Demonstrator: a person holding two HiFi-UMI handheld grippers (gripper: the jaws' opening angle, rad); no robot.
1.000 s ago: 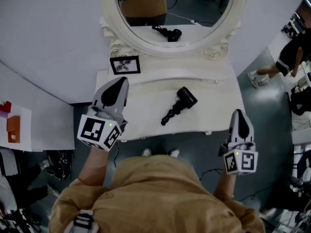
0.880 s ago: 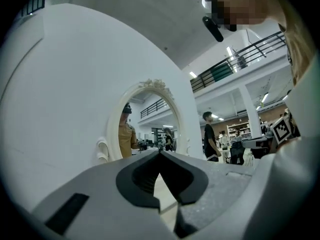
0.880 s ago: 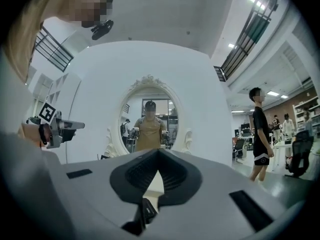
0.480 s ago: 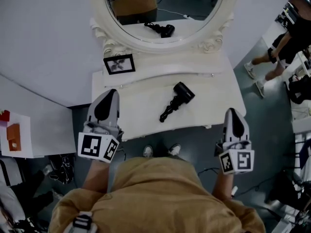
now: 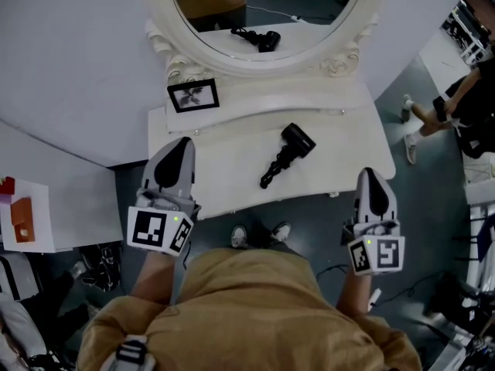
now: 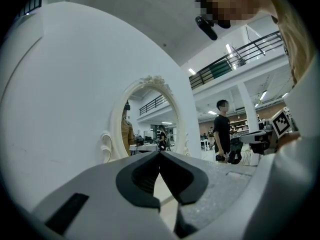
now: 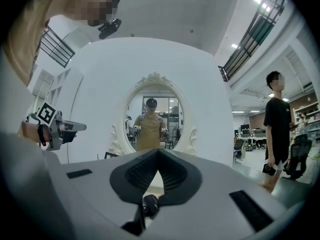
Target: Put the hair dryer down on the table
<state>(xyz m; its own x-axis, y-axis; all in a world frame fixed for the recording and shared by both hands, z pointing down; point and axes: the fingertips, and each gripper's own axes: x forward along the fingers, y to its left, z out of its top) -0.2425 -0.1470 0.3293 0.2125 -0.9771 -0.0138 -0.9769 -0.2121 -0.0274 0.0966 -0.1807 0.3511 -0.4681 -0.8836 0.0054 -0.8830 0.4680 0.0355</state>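
Note:
The black hair dryer (image 5: pixel 288 154) lies on its side on the white dressing table (image 5: pixel 232 180), near the middle, with no gripper touching it. My left gripper (image 5: pixel 184 141) hovers over the table's left front corner, jaws shut and empty (image 6: pixel 160 154). My right gripper (image 5: pixel 370 174) hangs off the table's right front corner, also shut with nothing in it (image 7: pixel 158 151). In the right gripper view a dark part of the hair dryer (image 7: pixel 149 205) shows through the gap under the jaws.
An ornate oval mirror (image 5: pixel 263 22) stands at the back of the table, with a small framed picture (image 5: pixel 193 95) at its left foot. A person (image 5: pixel 464 99) stands on the floor to the right. Papers (image 5: pixel 23 215) lie on a surface at far left.
Both grippers have drawn back a little toward the table's front edge. The hair dryer has stayed where it lay.

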